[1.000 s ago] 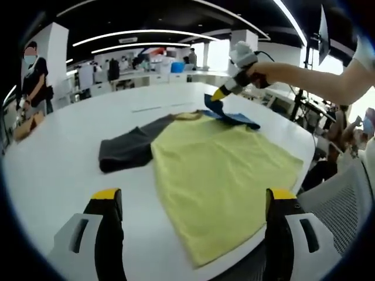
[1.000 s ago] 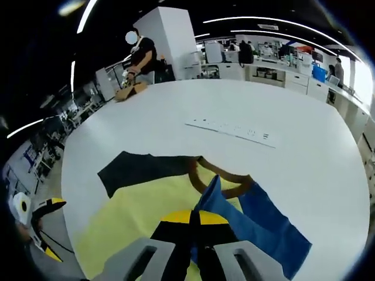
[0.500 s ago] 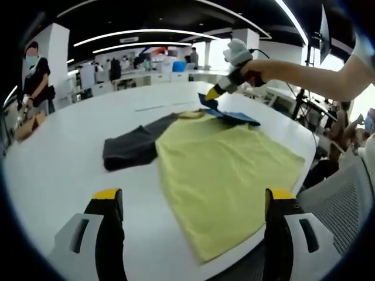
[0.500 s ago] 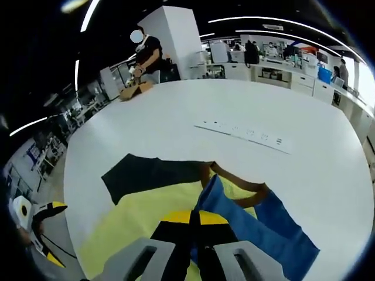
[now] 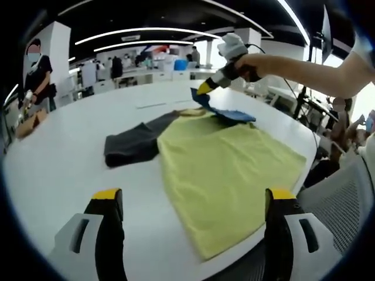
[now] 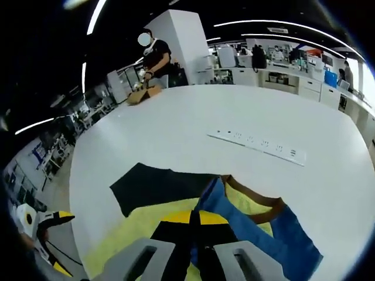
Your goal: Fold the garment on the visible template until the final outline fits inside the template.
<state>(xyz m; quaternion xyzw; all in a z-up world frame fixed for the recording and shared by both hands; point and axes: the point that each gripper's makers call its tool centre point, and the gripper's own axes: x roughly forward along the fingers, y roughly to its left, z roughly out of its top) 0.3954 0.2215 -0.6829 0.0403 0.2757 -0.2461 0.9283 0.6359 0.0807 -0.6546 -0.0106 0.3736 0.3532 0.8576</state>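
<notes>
**Materials and surface finishes**

Garment point(image 5: 225, 170): soft matt cloth; yellow body faintly creased, dark grey sleeve point(image 5: 132, 146) and blue sleeve point(image 6: 275, 234) of the same dull weave, brown ribbed collar band point(image 6: 258, 205). Table point(image 5: 70, 140): smooth white top with a faint satin sheen reflecting the ceiling lights. Left gripper point(image 5: 193, 202): matt black jaws with yellow tips, pale grey moulded plastic housings. Right gripper point(image 6: 195, 231): same black-and-yellow jaws, grey plastic body, closed on the blue cloth. Box point(image 6: 143, 93) at the far table edge: brown cardboard, matt.
</notes>
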